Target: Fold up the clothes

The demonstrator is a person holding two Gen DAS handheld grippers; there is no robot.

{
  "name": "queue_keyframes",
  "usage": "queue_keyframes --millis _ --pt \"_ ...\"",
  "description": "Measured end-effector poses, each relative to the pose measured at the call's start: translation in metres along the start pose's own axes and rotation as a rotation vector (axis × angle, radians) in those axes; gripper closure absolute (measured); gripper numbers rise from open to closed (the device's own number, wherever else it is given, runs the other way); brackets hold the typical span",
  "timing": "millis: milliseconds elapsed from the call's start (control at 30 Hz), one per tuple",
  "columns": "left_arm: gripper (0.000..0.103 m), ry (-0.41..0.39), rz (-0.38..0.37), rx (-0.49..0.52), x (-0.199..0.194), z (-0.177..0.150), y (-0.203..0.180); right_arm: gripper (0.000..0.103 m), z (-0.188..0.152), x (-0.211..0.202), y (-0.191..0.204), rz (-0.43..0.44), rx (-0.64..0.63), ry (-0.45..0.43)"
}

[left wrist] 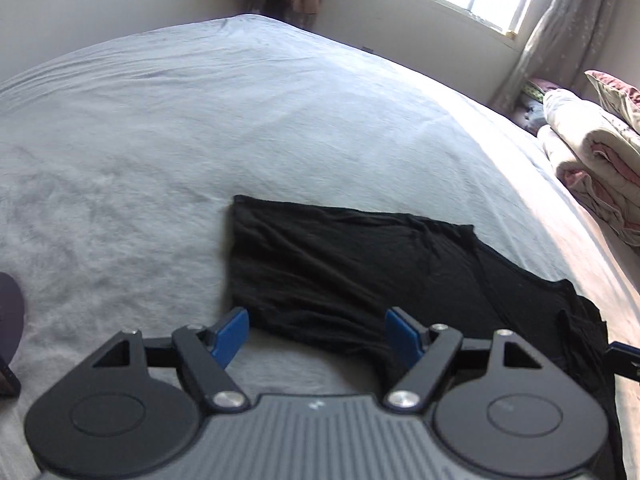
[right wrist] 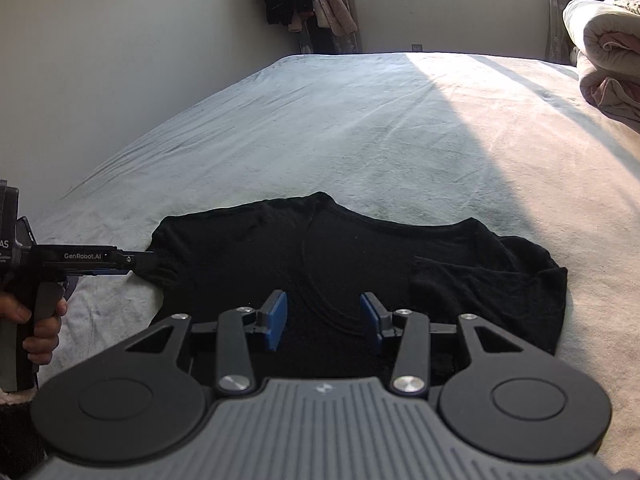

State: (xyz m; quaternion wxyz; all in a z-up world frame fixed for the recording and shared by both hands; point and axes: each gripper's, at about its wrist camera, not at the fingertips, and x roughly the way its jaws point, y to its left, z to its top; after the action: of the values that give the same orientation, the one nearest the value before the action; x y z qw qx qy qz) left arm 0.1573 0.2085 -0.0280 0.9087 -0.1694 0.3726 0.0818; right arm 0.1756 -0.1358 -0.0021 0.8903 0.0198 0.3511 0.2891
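Lower frame: black T-shirt [right wrist: 320, 264], soft and limp, best pinched at hems, lies on the bed [right wrist: 360, 128]; left hand-held gripper [left wrist: 316, 334] and right hand-held gripper [right wrist: 323, 320] gape apart.

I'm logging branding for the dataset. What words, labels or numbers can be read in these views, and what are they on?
"GenRobot.AI": white print on the side of the left tongs, seen from the right wrist view.
"AS": end of a cut-off label on the left tongs' body at the frame edge; the rest is out of view, and the small print below it is too blurred to read.
A small white logo mark, no letters, on the right tongs' grey housing.
Nothing on the shirt.
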Motion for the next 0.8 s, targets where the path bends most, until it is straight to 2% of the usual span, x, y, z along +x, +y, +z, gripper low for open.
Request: queue_keyframes --millis 67,133,233,333,400,467,567,733,800 --pt "0.032 0.001 0.011 -0.056 0.005 0.003 0.018 0.058 0.006 0.014 0.015 0.018 -0.005 0.011" --pt "0.043 0.015 -0.055 -0.128 0.009 0.004 0.035 0.058 0.011 0.028 0.026 0.041 0.002 0.024" --pt "0.048 0.03 -0.11 -0.192 0.019 0.003 0.048 0.058 0.019 0.053 0.045 0.133 0.03 0.06" --pt "0.049 0.009 -0.139 -0.259 0.024 0.0 0.055 0.058 0.031 0.073 0.064 0.22 0.056 0.087" --pt "0.056 -0.005 -0.158 -0.304 0.027 -0.001 0.06 0.058 0.041 0.086 0.076 0.258 0.06 0.103" --pt "0.061 -0.02 -0.177 -0.349 0.031 -0.003 0.065 0.058 0.05 0.097 0.088 0.277 0.05 0.112" --pt "0.071 -0.038 -0.166 -0.37 0.034 -0.005 0.065 0.058 0.063 0.115 0.097 0.291 0.058 0.134" --pt "0.094 -0.045 -0.185 -0.395 0.04 -0.009 0.069 0.058 0.077 0.149 0.113 0.289 0.05 0.209" --pt "0.098 -0.049 -0.197 -0.399 0.041 -0.011 0.07 0.058 0.08 0.161 0.121 0.29 0.039 0.232"
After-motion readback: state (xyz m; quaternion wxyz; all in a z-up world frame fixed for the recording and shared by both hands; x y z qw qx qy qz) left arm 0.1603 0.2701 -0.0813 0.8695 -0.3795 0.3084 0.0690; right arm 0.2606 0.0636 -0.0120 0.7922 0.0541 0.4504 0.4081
